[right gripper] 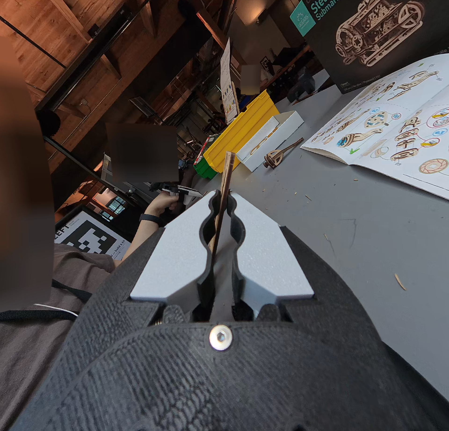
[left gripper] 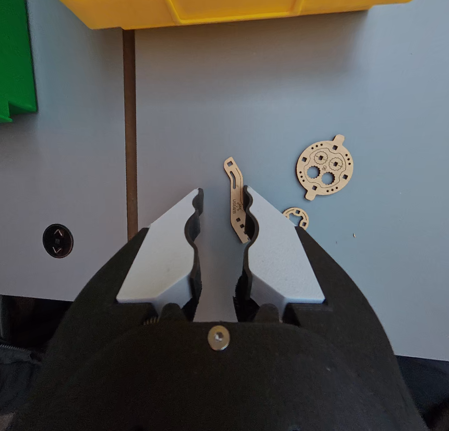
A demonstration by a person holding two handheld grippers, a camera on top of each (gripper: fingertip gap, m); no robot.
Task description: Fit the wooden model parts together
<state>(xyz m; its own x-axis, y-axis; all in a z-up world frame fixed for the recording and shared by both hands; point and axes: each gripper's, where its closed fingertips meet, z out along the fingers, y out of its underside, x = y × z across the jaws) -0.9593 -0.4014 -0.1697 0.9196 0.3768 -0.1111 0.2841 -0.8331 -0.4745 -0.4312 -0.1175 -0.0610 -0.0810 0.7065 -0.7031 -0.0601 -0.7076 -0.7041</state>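
Observation:
In the left wrist view my left gripper (left gripper: 223,191) is open and empty, low over the grey table (left gripper: 267,91). A thin curved wooden strip (left gripper: 234,198) lies flat between its fingers, close against the right finger (left gripper: 264,237). A round wooden plate with holes (left gripper: 324,168) lies to the right. A small wooden ring (left gripper: 295,215) is partly hidden behind the right finger. In the right wrist view my right gripper (right gripper: 222,193) is shut on a thin flat wooden piece (right gripper: 227,171), seen edge-on and sticking out past the fingertips, held above the table.
A yellow bin (left gripper: 218,2) and a green bin (left gripper: 14,55) stand at the table's far side, beside a dark seam (left gripper: 130,128). The right wrist view shows a white box (right gripper: 269,140), a small assembled wooden part (right gripper: 274,158), an open instruction booklet (right gripper: 388,133), a black kit box (right gripper: 379,31) and a person's hand (right gripper: 167,202).

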